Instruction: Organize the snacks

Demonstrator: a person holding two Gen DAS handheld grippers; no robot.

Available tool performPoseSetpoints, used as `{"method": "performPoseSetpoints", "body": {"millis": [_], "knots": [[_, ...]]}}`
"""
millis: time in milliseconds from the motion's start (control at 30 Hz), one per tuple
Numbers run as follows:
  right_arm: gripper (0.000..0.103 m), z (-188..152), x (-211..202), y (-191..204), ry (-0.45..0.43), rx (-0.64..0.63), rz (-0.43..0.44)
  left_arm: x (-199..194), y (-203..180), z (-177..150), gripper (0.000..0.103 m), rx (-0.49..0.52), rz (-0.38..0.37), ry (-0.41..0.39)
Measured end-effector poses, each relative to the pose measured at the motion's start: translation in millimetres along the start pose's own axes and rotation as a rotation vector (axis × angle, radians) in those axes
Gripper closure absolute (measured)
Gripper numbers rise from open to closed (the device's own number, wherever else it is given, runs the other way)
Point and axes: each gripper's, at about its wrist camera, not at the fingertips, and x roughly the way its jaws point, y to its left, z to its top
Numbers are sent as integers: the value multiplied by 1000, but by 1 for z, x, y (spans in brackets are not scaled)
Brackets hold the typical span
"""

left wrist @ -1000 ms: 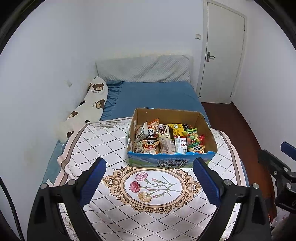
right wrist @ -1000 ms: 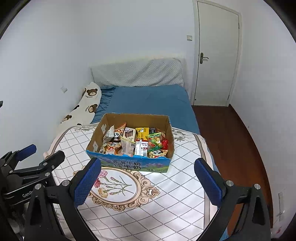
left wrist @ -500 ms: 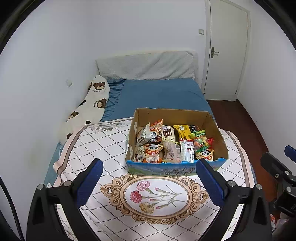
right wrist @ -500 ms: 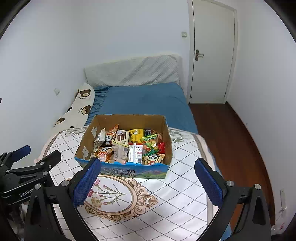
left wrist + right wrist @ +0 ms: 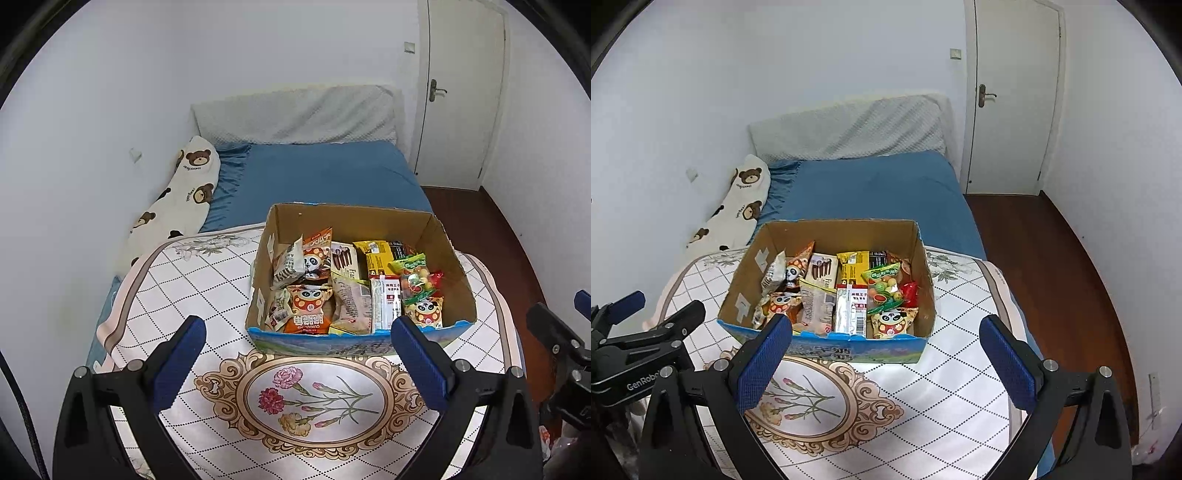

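Both grippers — left gripper (image 5: pixel 297 363) and right gripper (image 5: pixel 886 363) — are hanging wide apart, holding nothing, snack box (image 5: pixel 452 254) at twelve o'clock.

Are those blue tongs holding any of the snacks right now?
No. Both the left tongs and right tongs are open and empty; the snacks lie in the cardboard box.

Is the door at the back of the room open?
No, the white door sits shut flat in its frame, its handle level, in the right wrist view.
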Motion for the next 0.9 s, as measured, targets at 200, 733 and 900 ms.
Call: {"method": "performPoseSetpoints", "body": {"millis": [200,733,900], "knots": [[0,0,14,1,19,-3,-12,5,-1,1,0,5,-2,6],[0,0,22,-1,34,4,-21,8,-2,-4,0,1,-2,4],[0,1,20,-1,25,6,-23,6,-2,-4,0,-1,-6,0]]}}
